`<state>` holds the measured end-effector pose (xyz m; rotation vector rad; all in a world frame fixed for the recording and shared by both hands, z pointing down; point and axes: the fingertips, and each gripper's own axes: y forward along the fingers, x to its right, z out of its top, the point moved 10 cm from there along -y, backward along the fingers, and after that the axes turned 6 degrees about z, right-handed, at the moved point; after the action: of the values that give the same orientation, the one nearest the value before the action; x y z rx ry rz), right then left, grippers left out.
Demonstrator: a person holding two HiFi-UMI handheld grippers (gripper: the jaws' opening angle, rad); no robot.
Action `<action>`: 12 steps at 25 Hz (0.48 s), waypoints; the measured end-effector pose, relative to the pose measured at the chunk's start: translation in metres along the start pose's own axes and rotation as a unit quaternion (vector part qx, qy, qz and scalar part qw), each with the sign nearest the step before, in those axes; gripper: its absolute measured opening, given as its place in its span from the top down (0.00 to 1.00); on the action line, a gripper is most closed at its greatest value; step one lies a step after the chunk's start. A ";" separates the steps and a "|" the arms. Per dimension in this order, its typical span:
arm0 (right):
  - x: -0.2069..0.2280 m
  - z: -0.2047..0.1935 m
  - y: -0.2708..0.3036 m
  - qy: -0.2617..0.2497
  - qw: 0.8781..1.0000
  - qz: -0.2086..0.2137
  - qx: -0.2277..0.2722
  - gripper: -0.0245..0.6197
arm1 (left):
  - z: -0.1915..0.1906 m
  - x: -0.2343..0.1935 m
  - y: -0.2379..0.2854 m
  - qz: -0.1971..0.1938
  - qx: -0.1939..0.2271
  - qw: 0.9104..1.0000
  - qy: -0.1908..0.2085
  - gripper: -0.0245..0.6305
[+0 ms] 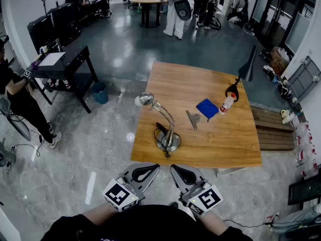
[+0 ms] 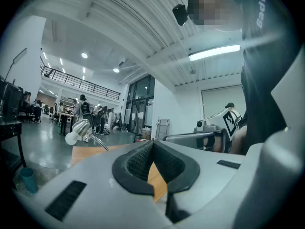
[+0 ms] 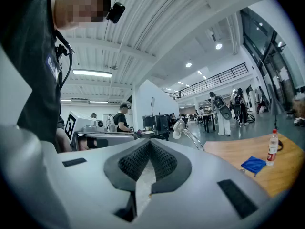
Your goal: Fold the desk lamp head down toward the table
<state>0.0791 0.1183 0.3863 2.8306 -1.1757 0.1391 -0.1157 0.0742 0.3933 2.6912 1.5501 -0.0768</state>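
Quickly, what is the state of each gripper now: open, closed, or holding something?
Left gripper: closed, holding nothing.
Right gripper: closed, holding nothing.

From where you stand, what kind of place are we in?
Probably a big open lab or workshop hall, not a home: a wooden table carrying a desk lamp stands on a polished floor, monitors line the wall, and a mezzanine railing runs overhead.
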 end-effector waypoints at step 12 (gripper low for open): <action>-0.002 0.003 -0.004 -0.001 1.000 -0.001 0.001 0.95 | 0.000 0.005 -0.001 -0.002 -0.002 1.000 -0.005 0.95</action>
<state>0.0805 0.1225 0.3832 2.8345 -1.1745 0.1393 -0.1141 0.0786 0.3934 2.6814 1.5514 -0.0875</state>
